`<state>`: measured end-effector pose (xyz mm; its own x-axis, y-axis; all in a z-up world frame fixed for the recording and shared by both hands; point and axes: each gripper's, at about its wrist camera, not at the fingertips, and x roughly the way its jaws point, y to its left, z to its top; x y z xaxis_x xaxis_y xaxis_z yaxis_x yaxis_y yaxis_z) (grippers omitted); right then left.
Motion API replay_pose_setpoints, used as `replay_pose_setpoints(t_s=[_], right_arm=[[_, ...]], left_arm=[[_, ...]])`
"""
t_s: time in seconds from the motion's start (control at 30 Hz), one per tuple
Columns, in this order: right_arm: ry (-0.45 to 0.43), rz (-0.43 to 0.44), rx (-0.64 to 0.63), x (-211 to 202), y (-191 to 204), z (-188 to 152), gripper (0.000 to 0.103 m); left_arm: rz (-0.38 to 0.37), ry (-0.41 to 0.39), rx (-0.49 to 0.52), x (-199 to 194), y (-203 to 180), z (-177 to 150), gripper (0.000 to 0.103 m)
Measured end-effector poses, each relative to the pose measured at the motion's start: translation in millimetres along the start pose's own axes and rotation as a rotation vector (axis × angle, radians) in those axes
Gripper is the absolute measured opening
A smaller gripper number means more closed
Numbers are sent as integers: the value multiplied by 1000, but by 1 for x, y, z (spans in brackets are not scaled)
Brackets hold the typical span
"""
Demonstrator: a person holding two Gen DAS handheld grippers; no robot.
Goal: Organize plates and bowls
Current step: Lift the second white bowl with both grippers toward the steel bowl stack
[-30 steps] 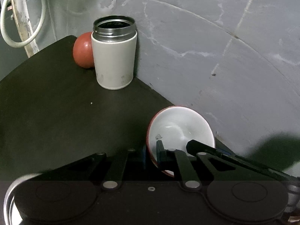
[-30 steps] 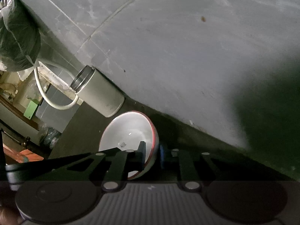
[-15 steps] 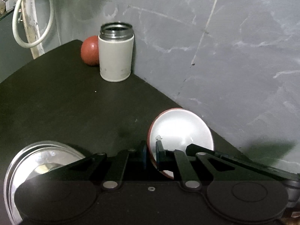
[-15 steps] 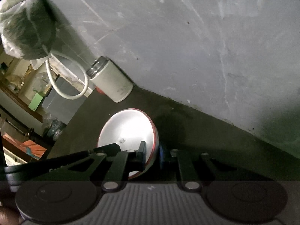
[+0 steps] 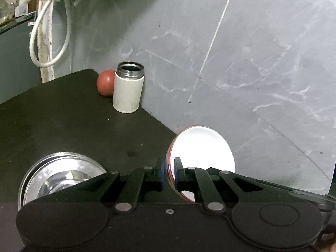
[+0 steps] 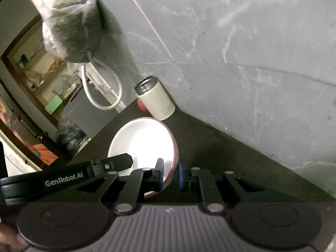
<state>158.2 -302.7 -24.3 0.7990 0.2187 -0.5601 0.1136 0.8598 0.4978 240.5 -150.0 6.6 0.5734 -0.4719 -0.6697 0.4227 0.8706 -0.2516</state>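
Dark table (image 5: 63, 126), white bowl (image 5: 201, 147) rim pinched by left tool (image 5: 169, 173) and right tool (image 6: 171, 173)

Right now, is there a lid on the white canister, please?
No, the white canister stands open, its dark inside showing at the metal rim.

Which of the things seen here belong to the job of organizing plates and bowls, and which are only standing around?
Belong to the job:
- white bowl with red rim, gripped at opposite rims by the left gripper and right gripper
- steel plates on the dark table

Only standing around:
- white canister
- red ball
- white hose
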Motion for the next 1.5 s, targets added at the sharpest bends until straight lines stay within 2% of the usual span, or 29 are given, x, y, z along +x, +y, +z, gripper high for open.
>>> replay_pose_setpoints(t_s=[0.2, 0.57, 0.77, 1.0, 1.5], right_arm=[[38, 55, -65, -27, 10, -6, 15], [191, 80, -241, -55, 35, -33, 15], [265, 68, -310, -62, 45, -46, 15], [328, 60, -350, -66, 50, -59, 16], [426, 36, -377, -54, 52, -66, 16]], left_arm=[[-22, -27, -61, -35, 2, -20, 8], [-40, 50, -145, -71, 8, -64, 7], [-52, 123, -192, -71, 16, -80, 7], [-56, 173, -234, -73, 22, -90, 7], [-20, 281, -247, -62, 24, -99, 7]])
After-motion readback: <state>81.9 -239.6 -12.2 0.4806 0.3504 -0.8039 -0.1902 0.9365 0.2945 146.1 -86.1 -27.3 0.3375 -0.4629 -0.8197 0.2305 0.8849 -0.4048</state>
